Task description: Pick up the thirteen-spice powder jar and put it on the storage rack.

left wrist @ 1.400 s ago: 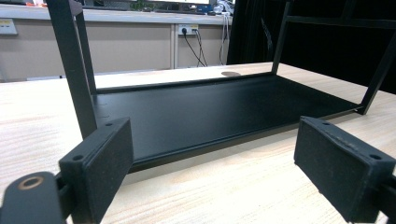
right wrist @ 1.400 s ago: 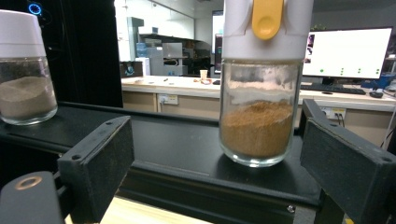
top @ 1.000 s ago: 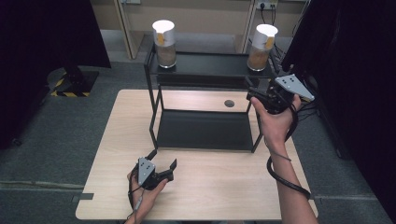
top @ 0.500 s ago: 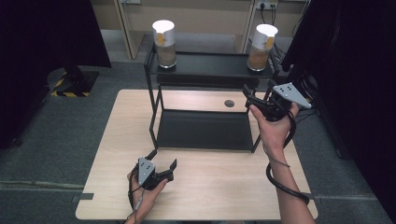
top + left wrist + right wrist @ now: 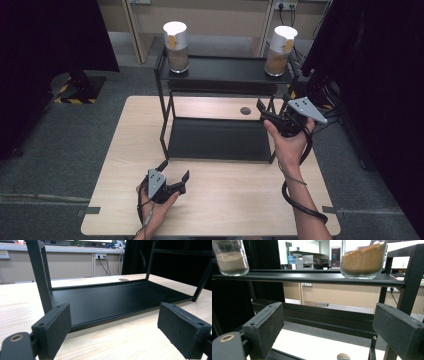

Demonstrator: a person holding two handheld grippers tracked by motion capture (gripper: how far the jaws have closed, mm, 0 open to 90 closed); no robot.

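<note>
A black two-tier rack (image 5: 225, 69) stands on the wooden table (image 5: 240, 200). Two glass jars with white lids sit on its top shelf, the left jar (image 5: 175, 46) holding pale powder and the right jar (image 5: 281, 51) browner powder. My right gripper (image 5: 273, 106) hovers open at the rack's right end, below the top shelf, with nothing between its pads. In the right gripper view the brown jar (image 5: 364, 259) stands just above the open jaws and the pale jar (image 5: 231, 260) farther left. My left gripper (image 5: 174, 171) rests open near the table's front, facing the lower shelf (image 5: 117, 298).
A round cable hole (image 5: 245, 110) lies in the table behind the lower shelf. The rack's right front post (image 5: 409, 290) stands close beside my right gripper. Dark curtains flank both sides, and grey carpet surrounds the table.
My right gripper has sunk a little beside the rack's right end, still open. The left gripper has stayed where it was.
</note>
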